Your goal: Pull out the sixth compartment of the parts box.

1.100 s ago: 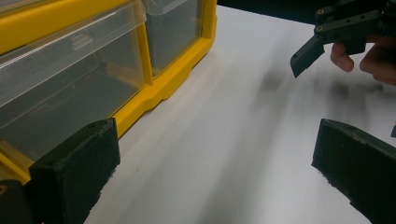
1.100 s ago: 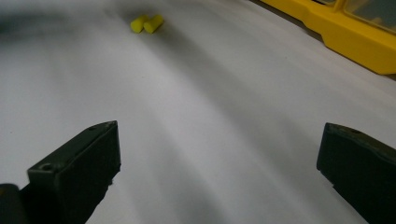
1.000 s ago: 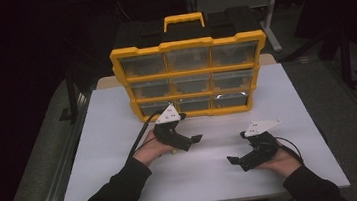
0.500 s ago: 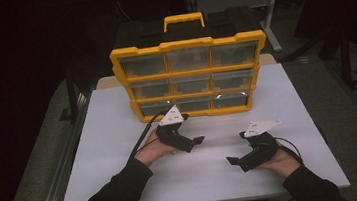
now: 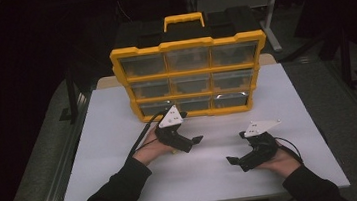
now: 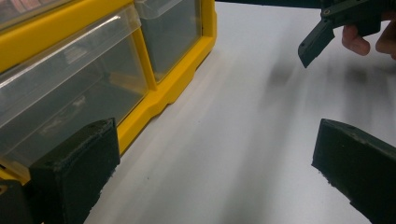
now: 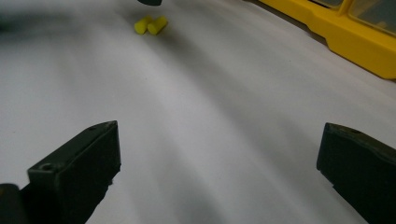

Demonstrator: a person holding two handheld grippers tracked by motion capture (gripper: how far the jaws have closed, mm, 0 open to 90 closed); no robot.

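No readable text, label, brand, number or sign appears anywhere.

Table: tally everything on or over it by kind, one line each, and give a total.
Yellow drawer organizer: 1
Clear drawers in its front: 9
Small yellow cylinders: 2
Hand-held grippers, left gripper and right gripper, both with jaws apart: 2
White table top: 1
Total: 15

Yellow organizer case (image 5: 186, 44) with clear drawers stands upright at worktop's far edge; two small yellow cylinders (image 7: 151, 25) lie touching on white worktop, near it.
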